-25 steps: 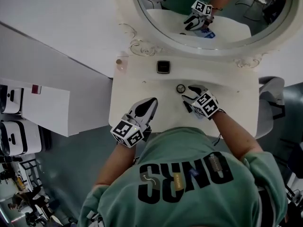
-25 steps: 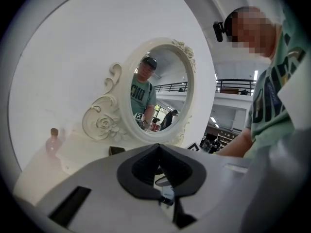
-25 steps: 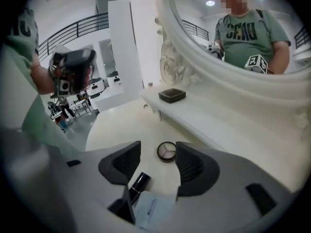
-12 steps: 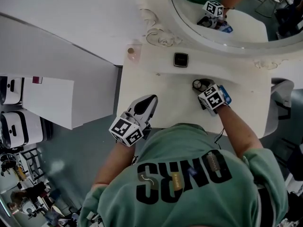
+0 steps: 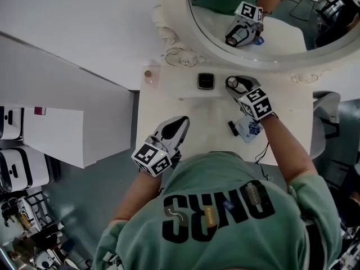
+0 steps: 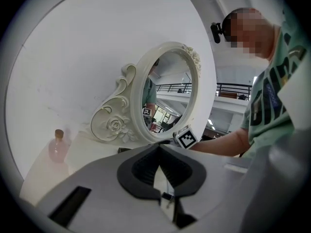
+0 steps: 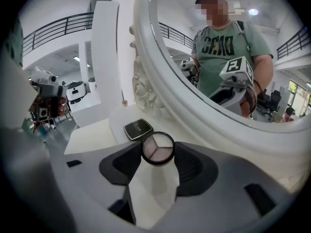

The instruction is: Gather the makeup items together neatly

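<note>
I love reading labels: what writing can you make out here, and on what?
"ONRS", probably: big dark letters on the person's green shirt, seen upside down.
Black compact lid: pale script, too small to read.
Blue-patterned packet: too blurred.
Round eyeshadow pot: no writing shows.

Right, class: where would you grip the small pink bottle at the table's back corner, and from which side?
I'd grip the pink bottle round its body, below the cap, coming level from the front of the table. It stands upright; the wall is behind it and the mirror frame beside it.
</note>
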Demonstrator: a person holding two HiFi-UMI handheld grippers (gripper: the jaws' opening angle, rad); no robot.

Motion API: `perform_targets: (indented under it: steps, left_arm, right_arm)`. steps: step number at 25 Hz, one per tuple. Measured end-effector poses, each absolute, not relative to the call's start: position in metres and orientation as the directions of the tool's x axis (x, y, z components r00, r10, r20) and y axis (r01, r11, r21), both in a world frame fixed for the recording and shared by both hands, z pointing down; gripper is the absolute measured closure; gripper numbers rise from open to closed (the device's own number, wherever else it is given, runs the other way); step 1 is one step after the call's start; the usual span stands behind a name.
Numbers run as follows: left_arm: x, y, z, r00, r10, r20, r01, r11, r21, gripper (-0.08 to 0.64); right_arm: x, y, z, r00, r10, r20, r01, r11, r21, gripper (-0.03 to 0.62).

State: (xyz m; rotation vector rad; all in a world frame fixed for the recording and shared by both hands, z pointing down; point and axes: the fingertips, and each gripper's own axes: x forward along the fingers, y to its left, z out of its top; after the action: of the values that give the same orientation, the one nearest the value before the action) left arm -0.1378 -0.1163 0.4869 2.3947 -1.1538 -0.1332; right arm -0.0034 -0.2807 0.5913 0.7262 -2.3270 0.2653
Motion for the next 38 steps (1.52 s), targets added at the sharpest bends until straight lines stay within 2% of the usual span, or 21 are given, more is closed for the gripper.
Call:
perform_targets:
  steps: [8,13,15,23,29,33,38]
  left_arm:
    - [-0.14,-0.118,0.485,0.645,-0.754,0.122,-0.713,-0.536,0.452,0.552]
    - [-0.139,-0.118,0.482,0.652,-0.749,0.121,-0.708,-0.544,0.45,0.552]
    - [-0.138,-0.119,0.481,0.659,-0.743,0.118,-0.703,-0.552,0.447,0.552]
    - [-0.129,-0.127,0.468,0.7,-0.708,0.089,-0.669,-0.607,0.429,0.552]
    - [-0.108,-0.128,0.469,0.742,-0.665,0.084,-0.628,-0.645,0.436,0.552]
    - [-0.1,-0.124,0.475,0.759,-0.644,0.098,-0.613,-0.655,0.442,0.552]
    - [-0.1,-0.119,0.48,0.755,-0.646,0.115,-0.619,-0.645,0.448,0.552]
  right_arm:
    - [-0.004,-0.298,0.625,-0.53,-0.409,0.743,-0.594,0.805,0.019,0.385]
    - [0.003,-0.297,0.637,-0.521,-0.393,0.758,-0.63,0.776,-0.031,0.369]
    - [0.001,-0.298,0.632,-0.532,-0.401,0.746,-0.624,0.781,-0.026,0.327]
    - [0.014,-0.262,0.558,-0.622,-0.465,0.63,-0.631,0.774,-0.052,0.332]
    - [0.044,-0.183,0.606,-0.575,-0.341,0.743,-0.616,0.778,-0.12,0.413]
    - [0.052,-0.141,0.658,-0.512,-0.214,0.832,-0.611,0.772,-0.177,0.44]
    - [0.049,-0.122,0.701,-0.413,-0.138,0.9,-0.597,0.787,-0.154,0.457]
